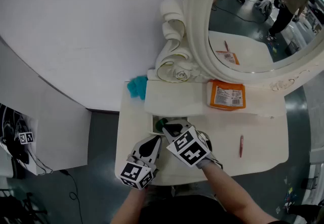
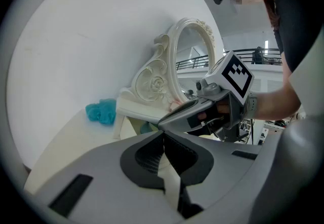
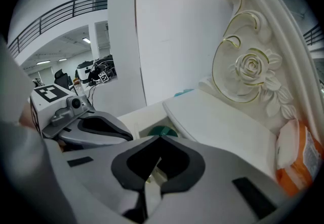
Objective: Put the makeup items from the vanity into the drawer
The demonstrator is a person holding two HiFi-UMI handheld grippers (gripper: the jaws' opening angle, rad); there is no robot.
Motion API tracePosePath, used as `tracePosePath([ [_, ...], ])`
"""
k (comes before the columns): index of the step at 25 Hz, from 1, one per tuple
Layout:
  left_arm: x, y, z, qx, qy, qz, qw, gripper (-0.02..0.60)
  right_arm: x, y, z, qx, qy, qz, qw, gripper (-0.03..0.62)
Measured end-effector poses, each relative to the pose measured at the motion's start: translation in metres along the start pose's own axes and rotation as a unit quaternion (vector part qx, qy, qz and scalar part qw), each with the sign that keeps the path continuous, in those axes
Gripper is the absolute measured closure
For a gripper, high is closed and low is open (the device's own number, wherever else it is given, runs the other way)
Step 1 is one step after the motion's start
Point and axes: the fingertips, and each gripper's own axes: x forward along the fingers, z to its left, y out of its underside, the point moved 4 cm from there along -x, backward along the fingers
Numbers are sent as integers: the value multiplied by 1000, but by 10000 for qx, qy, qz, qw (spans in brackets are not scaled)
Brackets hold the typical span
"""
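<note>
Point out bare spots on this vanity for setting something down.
Free: the top right of the pencil; the shelf between scroll and orange packet; the left strip before the teal thing. Crowded: the drawer, under left gripper and right gripper.

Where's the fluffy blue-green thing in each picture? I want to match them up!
Head view: the teal puff sits at the back left of the vanity top, left of the raised shelf.
Left gripper view: left of centre, beside the shelf.
Right gripper view: only a sliver peeks past the shelf's far end, near the middle.
Shared landmark: the carved rose on the mirror frame.
</note>
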Motion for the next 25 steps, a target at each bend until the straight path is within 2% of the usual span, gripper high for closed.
tracePosePath([
  [25, -6, 3, 6, -60, -6, -6, 10000, 566, 7, 2, 5, -131, 91, 90, 9998, 571],
])
